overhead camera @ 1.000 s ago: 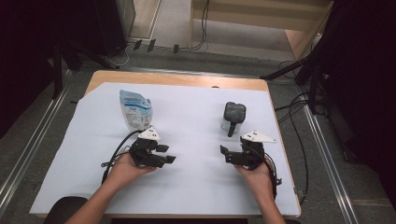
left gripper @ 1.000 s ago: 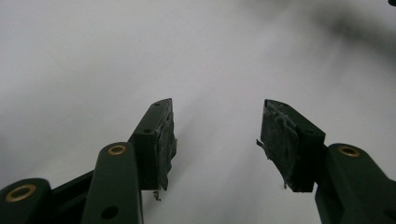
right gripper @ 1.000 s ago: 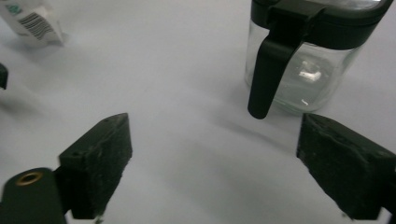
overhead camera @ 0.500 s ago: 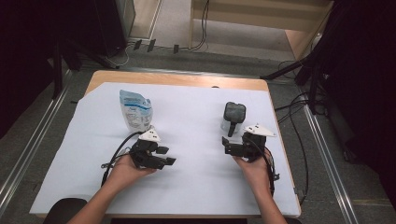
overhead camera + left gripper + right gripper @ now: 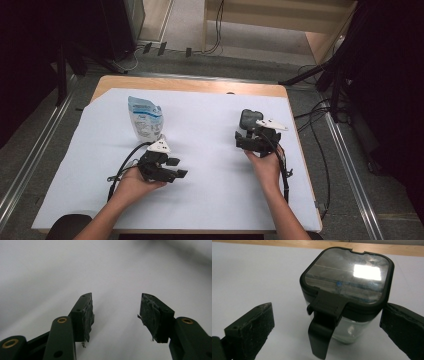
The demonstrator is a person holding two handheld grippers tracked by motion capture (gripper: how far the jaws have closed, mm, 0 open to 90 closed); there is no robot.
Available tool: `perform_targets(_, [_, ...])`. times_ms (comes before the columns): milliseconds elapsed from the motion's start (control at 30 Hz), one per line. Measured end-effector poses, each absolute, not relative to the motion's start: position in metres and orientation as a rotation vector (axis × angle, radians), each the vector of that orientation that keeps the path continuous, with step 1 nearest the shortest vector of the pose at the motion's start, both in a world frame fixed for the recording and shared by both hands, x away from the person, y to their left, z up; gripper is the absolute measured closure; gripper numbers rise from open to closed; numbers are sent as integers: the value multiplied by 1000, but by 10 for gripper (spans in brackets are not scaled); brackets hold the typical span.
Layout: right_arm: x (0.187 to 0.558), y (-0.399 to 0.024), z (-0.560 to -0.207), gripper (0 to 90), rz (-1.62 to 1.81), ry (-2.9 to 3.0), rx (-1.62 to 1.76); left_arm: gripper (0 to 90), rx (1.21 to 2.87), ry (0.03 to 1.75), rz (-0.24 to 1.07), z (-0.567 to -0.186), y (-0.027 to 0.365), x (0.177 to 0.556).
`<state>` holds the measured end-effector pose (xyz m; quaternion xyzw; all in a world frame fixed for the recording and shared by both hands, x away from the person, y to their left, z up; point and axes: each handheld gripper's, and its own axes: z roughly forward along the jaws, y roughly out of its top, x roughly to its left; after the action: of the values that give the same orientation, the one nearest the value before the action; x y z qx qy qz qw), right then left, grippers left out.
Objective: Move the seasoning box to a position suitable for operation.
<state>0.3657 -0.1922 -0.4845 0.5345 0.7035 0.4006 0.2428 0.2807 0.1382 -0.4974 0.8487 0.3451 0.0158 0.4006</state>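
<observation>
While the right gripper (image 5: pixel 327 332) is brought around the lidded jar (image 5: pixel 347 295) near the worktop's right edge, its jaws having just been opened wide, both pads should be centred below the lid before being clenched; the left gripper (image 5: pixel 115 315) is kept released, empty.

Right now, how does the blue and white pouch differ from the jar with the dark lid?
The pouch is a soft blue and white bag; the jar is clear and rigid, with a dark, glossy, latched lid.
The pouch stands at the table's left, beyond the left tongs; the jar stands at the right, just ahead of the open right tongs.
Both stand upright on the white sheet, ungripped.
</observation>
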Motion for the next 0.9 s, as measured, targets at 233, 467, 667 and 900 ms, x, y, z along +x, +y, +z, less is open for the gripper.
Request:
perform_targets(233, [377,-190,-491,0,1101,1868,1518,455,2139,880,37,-498,141,278])
perform_targets(467, [383,-187,-491,0,1069,1850,1528,456,2139,888,34,-500,141,275])
perform_targets(667, [391,-185,-496,0,1046,1829,1543,456,2133,910,48,-501,146,270])
perform_targets(900, [398,-184,-501,15,1042,1806,1574,456,2117,941,62,-502,153,267])
